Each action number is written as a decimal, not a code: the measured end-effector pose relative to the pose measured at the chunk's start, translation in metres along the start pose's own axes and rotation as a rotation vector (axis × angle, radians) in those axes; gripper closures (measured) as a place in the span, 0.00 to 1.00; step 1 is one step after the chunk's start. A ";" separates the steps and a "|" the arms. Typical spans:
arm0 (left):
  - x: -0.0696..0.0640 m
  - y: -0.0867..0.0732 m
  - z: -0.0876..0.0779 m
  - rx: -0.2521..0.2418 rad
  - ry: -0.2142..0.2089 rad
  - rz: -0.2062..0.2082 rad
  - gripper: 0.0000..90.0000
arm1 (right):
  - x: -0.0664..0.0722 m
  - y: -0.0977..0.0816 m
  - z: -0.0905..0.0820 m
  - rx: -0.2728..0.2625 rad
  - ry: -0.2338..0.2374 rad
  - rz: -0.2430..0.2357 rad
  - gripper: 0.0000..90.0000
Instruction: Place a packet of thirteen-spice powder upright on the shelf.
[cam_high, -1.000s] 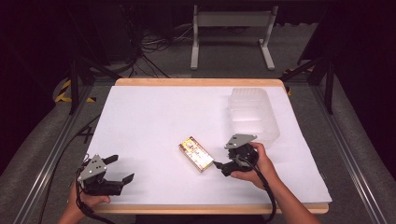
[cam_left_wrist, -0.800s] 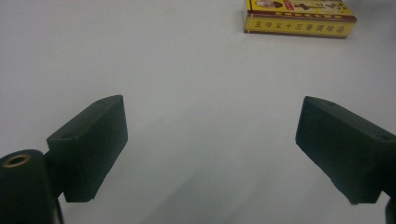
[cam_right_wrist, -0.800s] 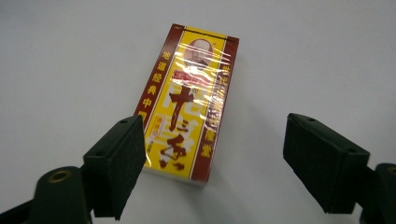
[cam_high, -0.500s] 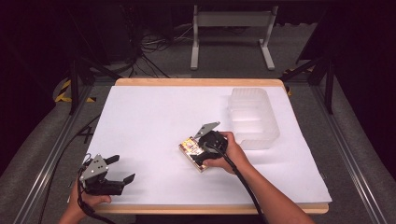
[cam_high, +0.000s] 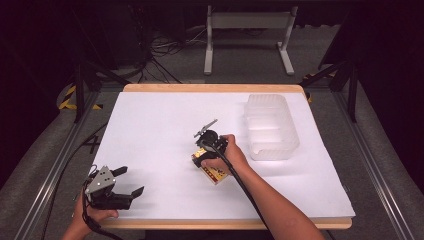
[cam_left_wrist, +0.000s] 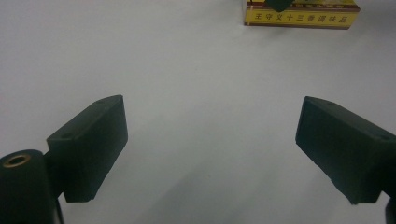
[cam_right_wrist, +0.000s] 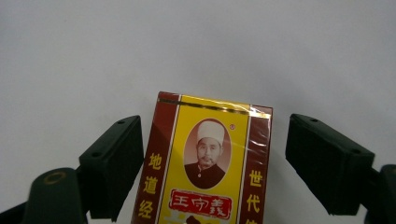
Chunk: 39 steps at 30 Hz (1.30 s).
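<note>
Box (cam_high: 216, 172) partly hidden in high view: right hand (cam_high: 226, 156) and right gripper (cam_high: 202, 152) lie over its upper-left portion, leaving the lower-right corner exposed at centre frame. In right gripper view the box (cam_right_wrist: 205, 163) is cut off by the bottom edge; lower print unreadable. In left gripper view the box (cam_left_wrist: 301, 13) is cropped by the top edge at upper right, with one yellow side panel carrying a row of characters showing and a dark jaw tip overlapping its top. Appearance: flat rectangular packet, yellow face with maroon side bands, oval portrait of a figure in a white cap, red label below, gold characters down both bands, glossy wrap. It lies flat on the white table (cam_high: 150, 130), centre, left of the translucent bin (cam_high: 270, 125). Right gripper: jaws spread wide, one on either side of the box, small gaps visible, not clamped. Left gripper (cam_high: 127, 182), lower left of high view, held by left hand (cam_high: 92, 215): jaws wide apart, nothing between them. Count: one box, one bin, two grippers.
</note>
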<state>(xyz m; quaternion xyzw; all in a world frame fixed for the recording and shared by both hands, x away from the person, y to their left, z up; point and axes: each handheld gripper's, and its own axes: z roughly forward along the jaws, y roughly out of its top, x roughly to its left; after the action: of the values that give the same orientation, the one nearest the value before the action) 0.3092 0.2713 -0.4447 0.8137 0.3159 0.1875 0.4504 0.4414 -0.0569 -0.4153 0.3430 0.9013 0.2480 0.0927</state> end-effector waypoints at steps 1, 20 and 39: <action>0.000 0.000 0.000 0.002 -0.001 0.001 0.11 | 0.000 0.001 0.003 0.013 -0.005 0.009 0.22; 0.001 -0.001 0.000 0.010 -0.006 -0.001 0.11 | 0.007 0.007 -0.005 -0.005 -0.035 0.030 0.34; 0.001 0.000 -0.002 0.004 0.001 -0.013 0.11 | -0.001 -0.012 -0.077 -0.231 -0.057 0.018 0.36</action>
<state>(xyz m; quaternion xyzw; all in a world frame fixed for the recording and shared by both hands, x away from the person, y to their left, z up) 0.3087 0.2736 -0.4434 0.8125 0.3216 0.1842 0.4500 0.4092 -0.0950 -0.3558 0.3451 0.8606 0.3411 0.1551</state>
